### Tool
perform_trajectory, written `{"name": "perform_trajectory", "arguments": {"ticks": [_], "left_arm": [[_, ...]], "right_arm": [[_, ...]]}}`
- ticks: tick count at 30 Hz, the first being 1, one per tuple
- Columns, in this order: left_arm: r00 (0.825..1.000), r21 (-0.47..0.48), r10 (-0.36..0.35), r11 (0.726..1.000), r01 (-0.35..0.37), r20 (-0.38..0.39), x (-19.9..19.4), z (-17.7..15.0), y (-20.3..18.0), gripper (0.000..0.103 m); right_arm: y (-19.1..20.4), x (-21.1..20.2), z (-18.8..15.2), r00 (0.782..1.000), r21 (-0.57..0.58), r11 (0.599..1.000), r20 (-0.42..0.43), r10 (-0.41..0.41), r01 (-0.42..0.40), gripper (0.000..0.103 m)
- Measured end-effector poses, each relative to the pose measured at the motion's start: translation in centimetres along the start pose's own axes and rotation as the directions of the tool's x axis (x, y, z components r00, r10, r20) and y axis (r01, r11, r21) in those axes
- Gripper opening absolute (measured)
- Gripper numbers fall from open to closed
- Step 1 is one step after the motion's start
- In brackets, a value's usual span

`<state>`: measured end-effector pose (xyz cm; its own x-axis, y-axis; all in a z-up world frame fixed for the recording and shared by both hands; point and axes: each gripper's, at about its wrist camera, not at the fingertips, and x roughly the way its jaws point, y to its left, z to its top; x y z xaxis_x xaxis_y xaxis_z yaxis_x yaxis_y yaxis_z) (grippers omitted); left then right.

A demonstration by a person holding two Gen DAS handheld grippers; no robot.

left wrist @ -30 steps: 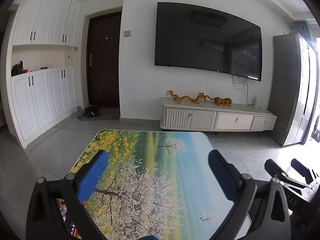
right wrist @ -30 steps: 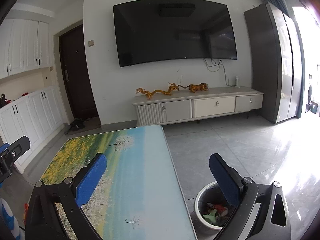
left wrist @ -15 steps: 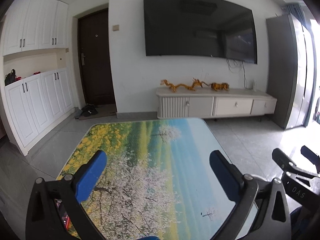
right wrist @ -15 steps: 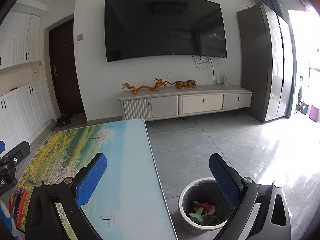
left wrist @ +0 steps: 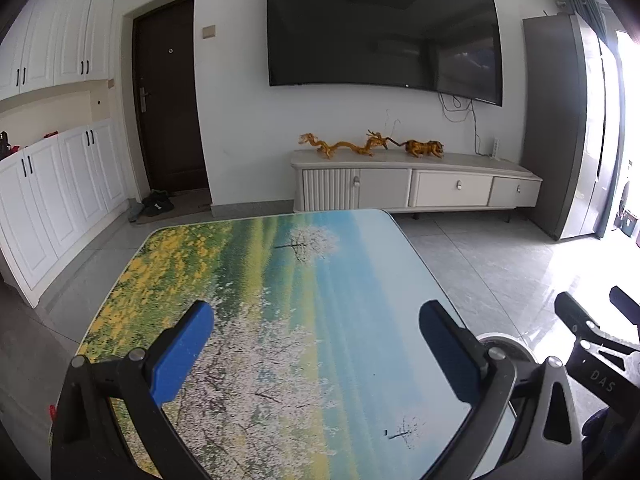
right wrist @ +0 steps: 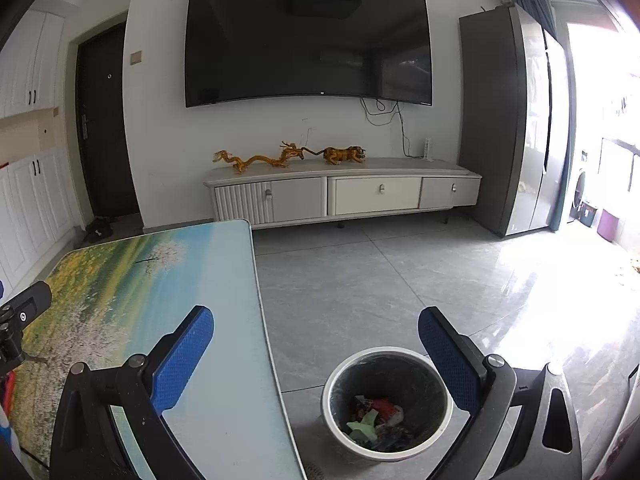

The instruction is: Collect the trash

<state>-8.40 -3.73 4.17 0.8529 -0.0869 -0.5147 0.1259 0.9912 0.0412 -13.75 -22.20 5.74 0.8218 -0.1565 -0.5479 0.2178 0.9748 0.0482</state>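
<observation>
Trash already lies in the bin (right wrist: 387, 402); both grippers' fingers (left wrist: 182, 354) (right wrist: 448, 358) spread empty; next, probably seek remaining litter on the surface (left wrist: 280, 300).

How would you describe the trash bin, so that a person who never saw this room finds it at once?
Start from the low table with the printed landscape top; the grey tiled floor lies along its right edge. There stands a round bin with a white rim and a dark inside, holding red and green scraps. It is the only container on the floor beside the table, just below the open right claw.
</observation>
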Motion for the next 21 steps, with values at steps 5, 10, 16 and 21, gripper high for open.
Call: {"name": "perform_trajectory", "arguments": {"ticks": [5, 10, 16, 21], "left_arm": [[1.0, 0.026, 0.018, 1.0, -0.018, 0.016, 0.6, 0.0, -0.9, 0.103], [1.0, 0.016, 0.014, 1.0, -0.015, 0.009, 1.2, 0.3, -1.1, 0.103], [1.0, 0.004, 0.013, 1.0, -0.013, -0.015, 2.4, 0.3, -0.6, 0.103], [1.0, -0.005, 0.015, 1.0, -0.015, -0.017, 2.6, 0.3, -0.2, 0.103]], "right_arm": [[-0.5, 0.3, -0.1, 0.999, -0.01, 0.999, 0.005, -0.035, 0.035, 0.103], [-0.9, 0.8, -0.1, 0.998, -0.018, 0.998, 0.003, -0.057, 0.057, 0.103], [-1.0, 1.3, -0.3, 0.998, -0.014, 0.998, -0.013, -0.062, 0.062, 0.103], [-0.6, 1.6, -0.1, 0.998, -0.028, 0.998, -0.022, -0.062, 0.061, 0.103]]}}
